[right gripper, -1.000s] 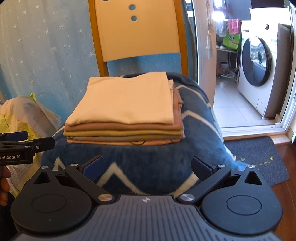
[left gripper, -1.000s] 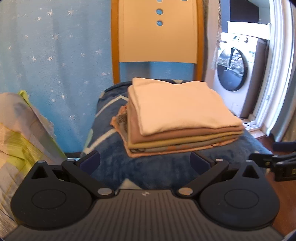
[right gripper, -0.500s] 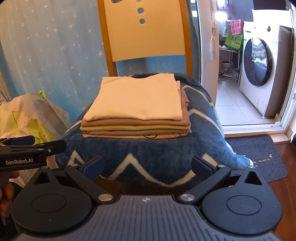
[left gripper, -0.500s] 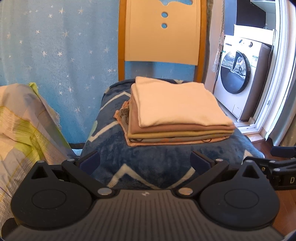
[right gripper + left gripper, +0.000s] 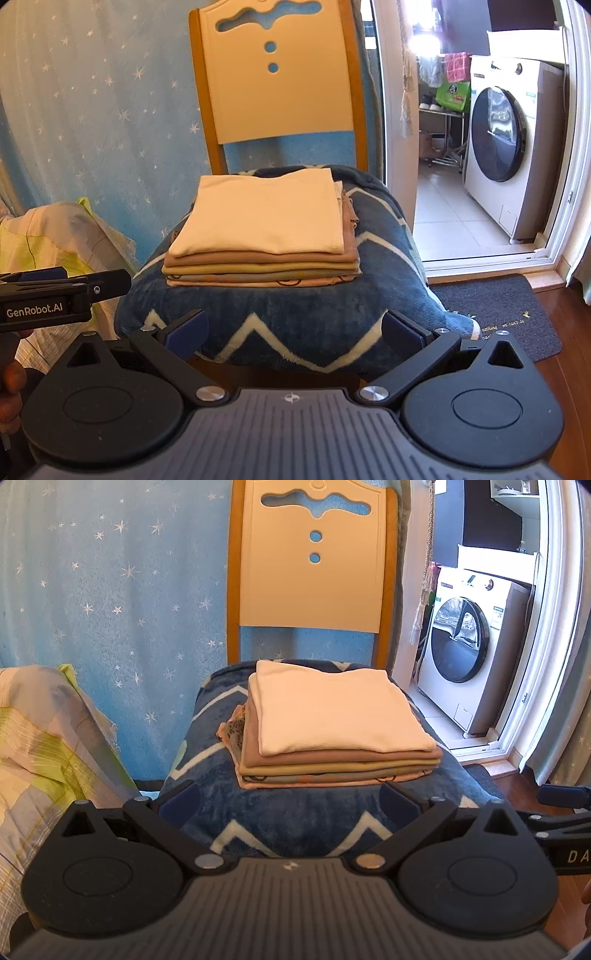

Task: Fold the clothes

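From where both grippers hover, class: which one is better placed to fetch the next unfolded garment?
Left, probably. The crumpled yellow-green cloth lies on its side, beside the open left gripper. The open right gripper faces the finished stack.

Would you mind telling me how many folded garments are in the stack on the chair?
5 visible in the stack, top to bottom: cream, brown, yellow, grey-patterned, peach. Thinner layers may be hidden.

A home, by the look: washing machine (image 5: 509, 147) through the doorway, wooden chair (image 5: 277, 85) under a blanket (image 5: 295, 306), starry blue curtain (image 5: 110, 590), doormat (image 5: 509, 314).
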Motion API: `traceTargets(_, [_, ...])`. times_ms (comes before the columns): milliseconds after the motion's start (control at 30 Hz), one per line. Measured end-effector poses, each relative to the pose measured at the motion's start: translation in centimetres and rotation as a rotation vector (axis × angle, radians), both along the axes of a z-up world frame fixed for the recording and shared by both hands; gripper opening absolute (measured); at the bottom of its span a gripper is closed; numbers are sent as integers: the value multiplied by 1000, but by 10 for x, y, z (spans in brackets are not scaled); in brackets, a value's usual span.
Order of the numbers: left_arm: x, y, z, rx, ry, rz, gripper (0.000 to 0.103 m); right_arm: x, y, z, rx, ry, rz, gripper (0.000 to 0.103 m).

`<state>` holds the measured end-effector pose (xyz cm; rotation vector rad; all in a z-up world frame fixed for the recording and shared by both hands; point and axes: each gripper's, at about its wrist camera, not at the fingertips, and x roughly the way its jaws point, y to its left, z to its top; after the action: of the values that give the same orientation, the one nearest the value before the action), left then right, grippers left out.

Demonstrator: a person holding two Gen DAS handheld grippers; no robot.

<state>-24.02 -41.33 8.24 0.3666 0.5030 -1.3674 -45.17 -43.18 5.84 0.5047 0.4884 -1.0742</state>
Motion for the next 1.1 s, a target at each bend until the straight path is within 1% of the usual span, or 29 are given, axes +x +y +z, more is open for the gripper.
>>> traceTargets(133, [0,-3,-4,10,9,2,102,3,-2,-2,2,8,7,103])
traceTargets(400, [-1,-11,-13,43,3,4,102,3,-9,-9,28,3,2,103])
traceTargets(800, [-3,-20,-17,63,-23,20,102,1,-18,-10,34,-7,4,103])
traceTargets(1100, [-6,-24,-19,71,-34,50,102,-1,-28,-14,45,-10,31,103])
